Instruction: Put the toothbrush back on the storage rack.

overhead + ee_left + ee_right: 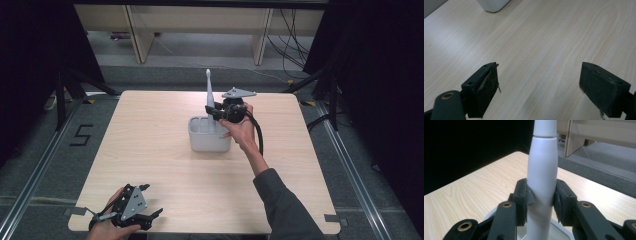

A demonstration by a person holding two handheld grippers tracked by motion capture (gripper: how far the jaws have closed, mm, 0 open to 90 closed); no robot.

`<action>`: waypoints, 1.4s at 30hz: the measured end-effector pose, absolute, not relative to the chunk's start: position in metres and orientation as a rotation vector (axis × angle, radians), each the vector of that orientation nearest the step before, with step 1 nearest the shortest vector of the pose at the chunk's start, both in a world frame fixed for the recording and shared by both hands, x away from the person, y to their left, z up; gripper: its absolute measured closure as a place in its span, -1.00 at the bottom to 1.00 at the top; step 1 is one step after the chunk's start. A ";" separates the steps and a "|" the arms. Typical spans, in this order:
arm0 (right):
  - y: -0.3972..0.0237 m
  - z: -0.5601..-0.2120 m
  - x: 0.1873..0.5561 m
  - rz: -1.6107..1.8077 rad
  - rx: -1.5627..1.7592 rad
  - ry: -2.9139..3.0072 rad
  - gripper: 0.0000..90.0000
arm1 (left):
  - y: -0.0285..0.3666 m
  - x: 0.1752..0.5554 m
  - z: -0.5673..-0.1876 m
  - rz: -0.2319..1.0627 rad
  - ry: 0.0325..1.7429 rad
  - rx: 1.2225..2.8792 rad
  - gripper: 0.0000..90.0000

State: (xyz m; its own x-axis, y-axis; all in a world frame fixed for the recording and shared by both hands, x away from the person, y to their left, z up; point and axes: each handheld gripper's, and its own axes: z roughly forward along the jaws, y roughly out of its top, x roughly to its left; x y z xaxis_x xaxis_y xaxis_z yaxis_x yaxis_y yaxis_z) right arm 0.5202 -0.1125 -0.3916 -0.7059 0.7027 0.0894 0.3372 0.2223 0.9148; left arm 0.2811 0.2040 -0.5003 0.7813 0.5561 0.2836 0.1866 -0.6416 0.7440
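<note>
A white electric toothbrush (209, 92) stands upright, its lower end inside a white rectangular holder (208, 136) near the middle of the wooden table (150, 150). My right gripper (212, 111) is shut on the toothbrush handle (542, 177) just above the holder's rim (559, 226); both pads (524, 200) press its sides. My left gripper (152, 200) rests at the table's near left corner, held in a hand, jaws wide apart with only bare tabletop between them. In the left gripper view my left gripper (539, 82) stands open, and the holder's corner (492, 5) shows far off at the top.
The table's far edge meets grey floor with wooden furniture legs (140, 40) and cables (290, 35) behind. Black curtains (30, 60) flank both sides. A cable (259, 135) trails from the right gripper along the forearm.
</note>
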 end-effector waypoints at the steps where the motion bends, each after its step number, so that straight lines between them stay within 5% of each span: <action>1: -0.112 -0.394 0.519 1.475 0.981 2.148 0.48 | 0.204 0.281 -0.500 0.651 0.550 2.234 -0.66; 42: -0.106 -0.423 0.516 1.366 0.969 2.277 0.48 | 0.203 0.281 -0.500 0.664 0.555 2.235 -0.67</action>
State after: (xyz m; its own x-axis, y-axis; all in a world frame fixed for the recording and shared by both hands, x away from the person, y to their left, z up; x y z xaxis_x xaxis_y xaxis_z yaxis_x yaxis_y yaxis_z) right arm 0.5164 -0.1062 -0.4231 -0.7214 0.6886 0.0738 0.3891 0.3149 0.8657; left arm 0.2806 0.2034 -0.5005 0.7738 0.5623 0.2916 0.1866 -0.6423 0.7434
